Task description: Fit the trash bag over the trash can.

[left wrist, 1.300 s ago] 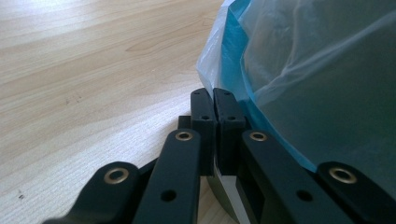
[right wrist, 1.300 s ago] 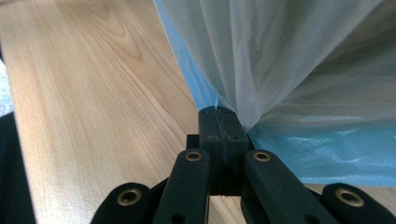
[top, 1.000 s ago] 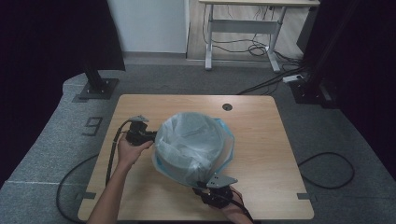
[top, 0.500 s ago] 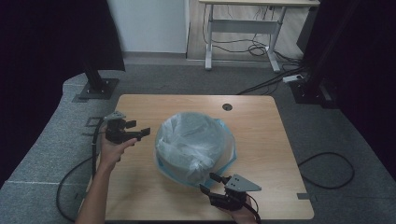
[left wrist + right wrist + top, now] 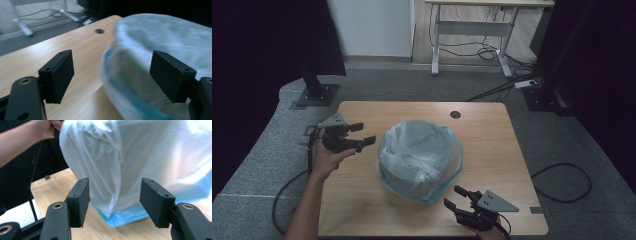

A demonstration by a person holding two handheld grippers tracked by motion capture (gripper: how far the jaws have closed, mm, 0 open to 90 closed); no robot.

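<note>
Both released: left hand-held gripper (image 5: pixel 360 134) and right hand-held gripper (image 5: pixel 457 196) have just opened, jaws wide, nothing between them. Bagged bin (image 5: pixel 419 157) sits mid-surface (image 5: pixel 492 150). Back off straight; don't snag the loose blue liner hem (image 5: pixel 125 218).

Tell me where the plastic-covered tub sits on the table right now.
In the high view the plastic-covered tub stands near the middle of the wooden table, between the left gripper at its left and the right gripper near the front edge.
</note>
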